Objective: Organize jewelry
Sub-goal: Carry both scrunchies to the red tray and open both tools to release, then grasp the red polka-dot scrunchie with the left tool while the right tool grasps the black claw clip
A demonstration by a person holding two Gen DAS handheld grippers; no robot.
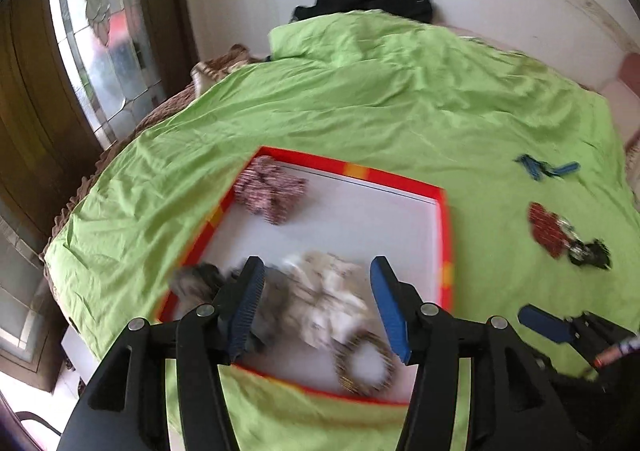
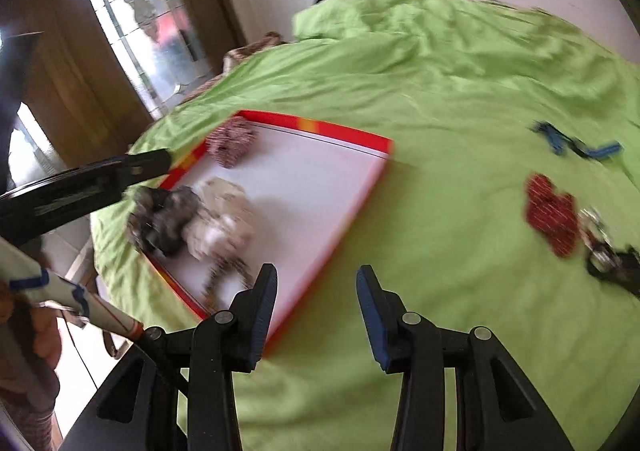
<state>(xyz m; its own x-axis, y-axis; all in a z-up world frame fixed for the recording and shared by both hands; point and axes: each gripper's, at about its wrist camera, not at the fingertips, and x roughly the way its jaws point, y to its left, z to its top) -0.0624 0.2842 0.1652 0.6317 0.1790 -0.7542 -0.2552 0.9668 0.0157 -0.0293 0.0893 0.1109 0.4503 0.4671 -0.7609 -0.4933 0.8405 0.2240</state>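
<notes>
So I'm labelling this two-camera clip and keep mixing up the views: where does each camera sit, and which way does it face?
Left wrist: sits on the left gripper, open, looking forward over the red-rimmed tray; the right gripper shows at the right edge.
Right wrist: sits on the right gripper, open, over the green bedsheet; the left gripper enters from the left.
Both share tray, sheet and red scrunchie.

Both wrist cameras look down from near, sharing the red-rimmed tray (image 1: 446, 235) on the green sheet (image 2: 440, 99).
</notes>
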